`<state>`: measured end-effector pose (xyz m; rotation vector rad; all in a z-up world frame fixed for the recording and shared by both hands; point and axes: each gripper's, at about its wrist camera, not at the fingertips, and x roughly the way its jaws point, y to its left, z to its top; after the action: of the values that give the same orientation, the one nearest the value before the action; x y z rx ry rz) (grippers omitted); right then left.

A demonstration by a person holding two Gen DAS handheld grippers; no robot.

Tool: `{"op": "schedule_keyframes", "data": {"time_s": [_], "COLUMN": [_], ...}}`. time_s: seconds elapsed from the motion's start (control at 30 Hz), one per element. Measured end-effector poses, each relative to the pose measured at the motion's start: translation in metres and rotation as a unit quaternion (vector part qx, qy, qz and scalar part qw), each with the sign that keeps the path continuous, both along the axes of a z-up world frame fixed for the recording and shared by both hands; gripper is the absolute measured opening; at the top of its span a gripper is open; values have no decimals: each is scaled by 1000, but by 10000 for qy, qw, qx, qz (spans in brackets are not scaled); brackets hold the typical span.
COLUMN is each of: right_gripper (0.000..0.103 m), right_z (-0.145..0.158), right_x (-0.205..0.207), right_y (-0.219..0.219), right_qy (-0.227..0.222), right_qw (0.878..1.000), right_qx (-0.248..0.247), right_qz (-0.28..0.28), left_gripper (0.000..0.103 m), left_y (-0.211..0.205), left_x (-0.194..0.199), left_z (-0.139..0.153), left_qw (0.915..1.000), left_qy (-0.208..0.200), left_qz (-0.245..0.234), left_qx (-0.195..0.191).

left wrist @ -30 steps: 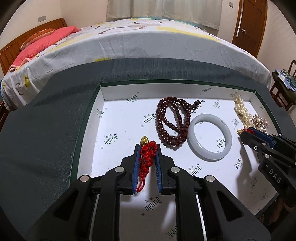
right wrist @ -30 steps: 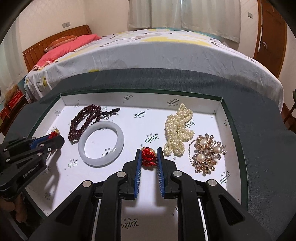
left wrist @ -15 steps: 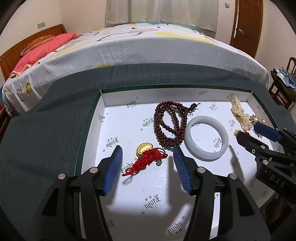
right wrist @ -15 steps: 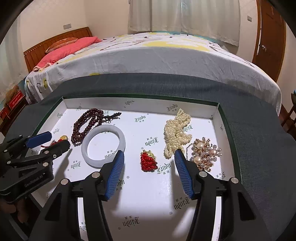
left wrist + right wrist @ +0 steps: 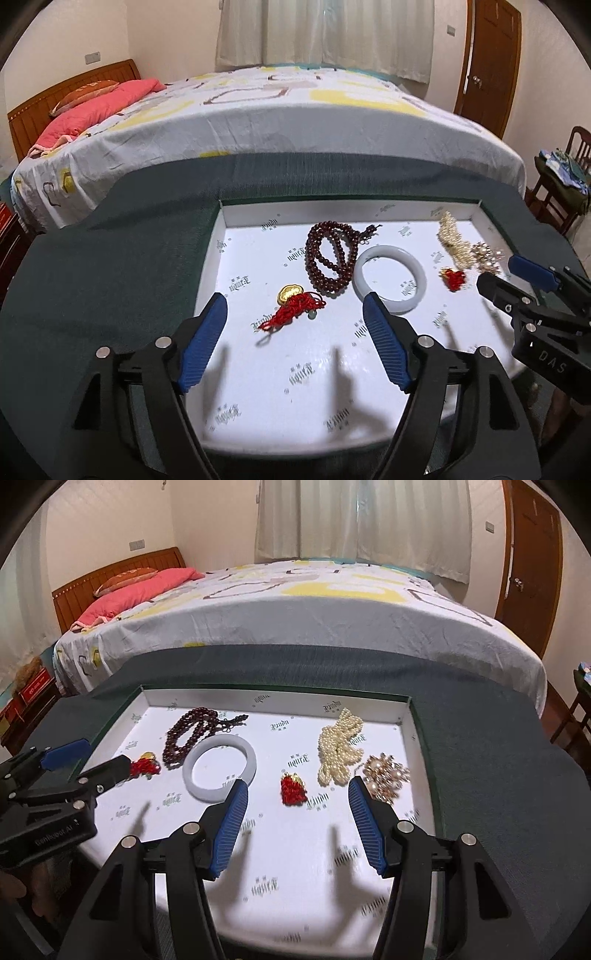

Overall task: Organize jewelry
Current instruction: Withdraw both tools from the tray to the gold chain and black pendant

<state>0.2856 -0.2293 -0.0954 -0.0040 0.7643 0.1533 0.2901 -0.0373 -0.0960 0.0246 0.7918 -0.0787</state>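
Jewelry lies spread in a white-lined tray (image 5: 218, 236) on a dark green cloth. The left gripper (image 5: 295, 306) stands wide open and empty above the tray, a gold charm on red cord (image 5: 293, 304) lying loose just ahead, left of the white bangle (image 5: 389, 280). This view hides most of the gold brooch (image 5: 386, 773); the right wrist view shows it whole, beside the pearl strands (image 5: 340, 746). The right gripper (image 5: 297, 794) is likewise spread wide, holding nothing, with a red tassel charm (image 5: 293, 790) on the tray between bangle and pearls. Dark red beads (image 5: 330, 260) touch the bangle's left rim.
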Motion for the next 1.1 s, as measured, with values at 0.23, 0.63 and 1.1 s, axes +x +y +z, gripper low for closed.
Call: {"op": "schedule_keyframes", "data": {"time_s": [0.23, 0.63, 1.1], "right_gripper": [56, 56, 56], "right_z": [7, 0, -20], "right_x": [-36, -85, -111], "right_y": [-7, -12, -3], "right_qy": [-69, -49, 154], "right_qw": [9999, 9998, 9998], "right_qx": [67, 65, 86], "right_qz": [-82, -176, -45], "left_gripper": [76, 76, 76], "left_y": [8, 29, 44], "left_x": [-31, -79, -123], "left_z": [12, 7, -5], "left_qw": [9999, 9991, 9978], "left_qy": [-106, -58, 40], "left_qz": [48, 350, 631], "left_qx": [-85, -230, -191]}}
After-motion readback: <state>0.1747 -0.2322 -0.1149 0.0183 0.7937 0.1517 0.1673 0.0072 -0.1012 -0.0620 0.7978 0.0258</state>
